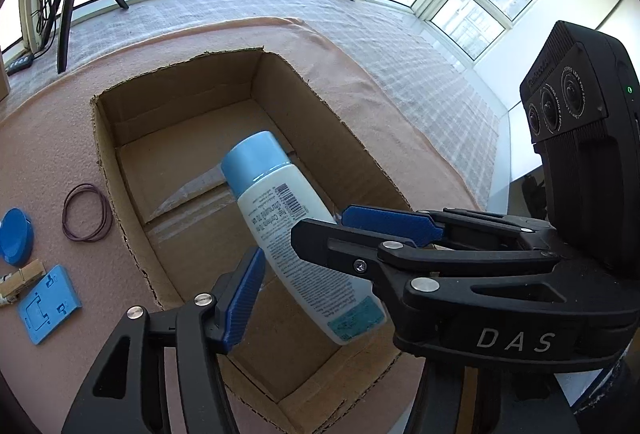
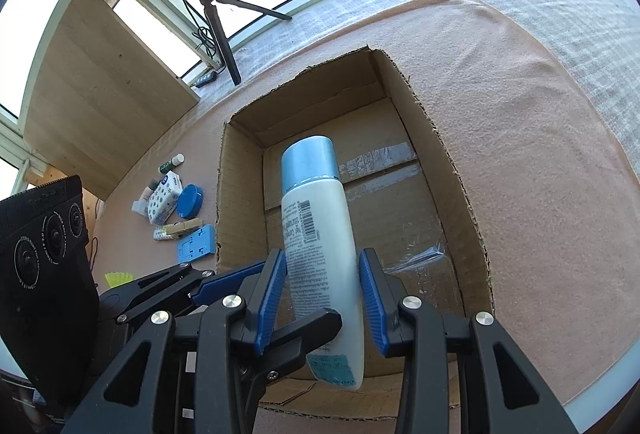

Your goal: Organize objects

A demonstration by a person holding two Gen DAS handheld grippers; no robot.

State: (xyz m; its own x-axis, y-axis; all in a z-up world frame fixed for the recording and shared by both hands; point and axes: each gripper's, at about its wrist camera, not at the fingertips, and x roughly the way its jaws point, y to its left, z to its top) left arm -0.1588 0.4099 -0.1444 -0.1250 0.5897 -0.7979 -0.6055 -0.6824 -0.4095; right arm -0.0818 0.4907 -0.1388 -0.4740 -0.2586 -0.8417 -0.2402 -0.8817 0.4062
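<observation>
A white bottle (image 1: 296, 230) with a light blue cap hangs tilted over an open cardboard box (image 1: 180, 98), cap end toward the box's far wall. In the right wrist view the bottle (image 2: 320, 218) stands between my right gripper's (image 2: 322, 274) blue pads, which lie against both its sides. My right gripper (image 1: 320, 230) reaches in from the right in the left wrist view. My left gripper (image 1: 320, 274) is spread wide around the bottle's lower half; its left pad (image 1: 240, 298) sits at the bottle's edge and its other finger is hidden. Seen from the right wrist, my left gripper (image 2: 300, 294) comes in from the left. The box (image 2: 240, 170) holds nothing else.
The box sits on a pink cloth (image 2: 540, 154). Left of it lie brown rubber bands (image 1: 86, 208), a blue round lid (image 1: 16, 236), a clothespin (image 1: 22, 276), a blue plastic plate (image 1: 48, 308), a patterned packet (image 2: 162, 198) and small bottles. A ring light on a tripod (image 2: 222, 30) stands by the window.
</observation>
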